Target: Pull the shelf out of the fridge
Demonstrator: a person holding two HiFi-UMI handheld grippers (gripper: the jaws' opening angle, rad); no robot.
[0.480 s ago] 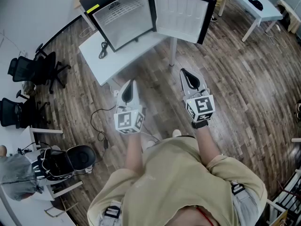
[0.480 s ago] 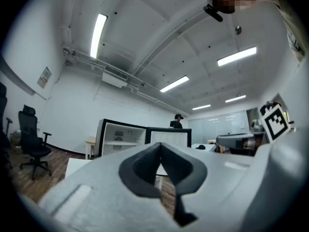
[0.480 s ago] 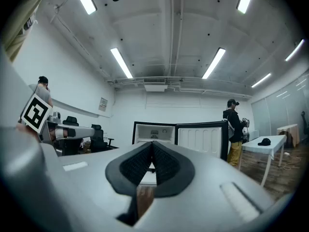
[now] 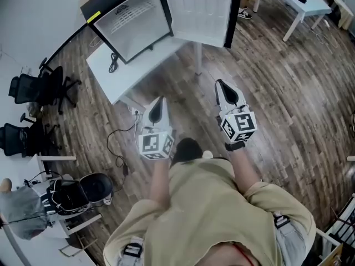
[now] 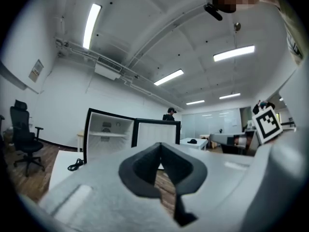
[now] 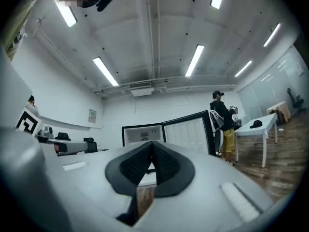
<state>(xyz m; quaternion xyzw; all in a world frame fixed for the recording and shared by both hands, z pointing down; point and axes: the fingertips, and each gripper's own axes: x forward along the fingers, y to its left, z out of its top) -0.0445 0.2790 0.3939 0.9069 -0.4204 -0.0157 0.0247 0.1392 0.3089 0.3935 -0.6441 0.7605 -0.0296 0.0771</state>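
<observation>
I've stepped forward: a dark shoe (image 4: 187, 148) now shows below me between my arms, where I saw only floor before. The fridge (image 4: 132, 21) and its open door (image 4: 198, 15) have slid up and left in my head view. My left gripper (image 4: 160, 101) has drifted slightly right.

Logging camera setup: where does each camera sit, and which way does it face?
Head view: on the person's head, facing steeply down; shows torso, forearms, left gripper, right gripper.
Left gripper view: on the left gripper, facing along its shut jaws toward the fridge.
Right gripper view: on the right gripper, along its shut jaws toward the fridge.
Shared: the open fridge shows in all three.
</observation>
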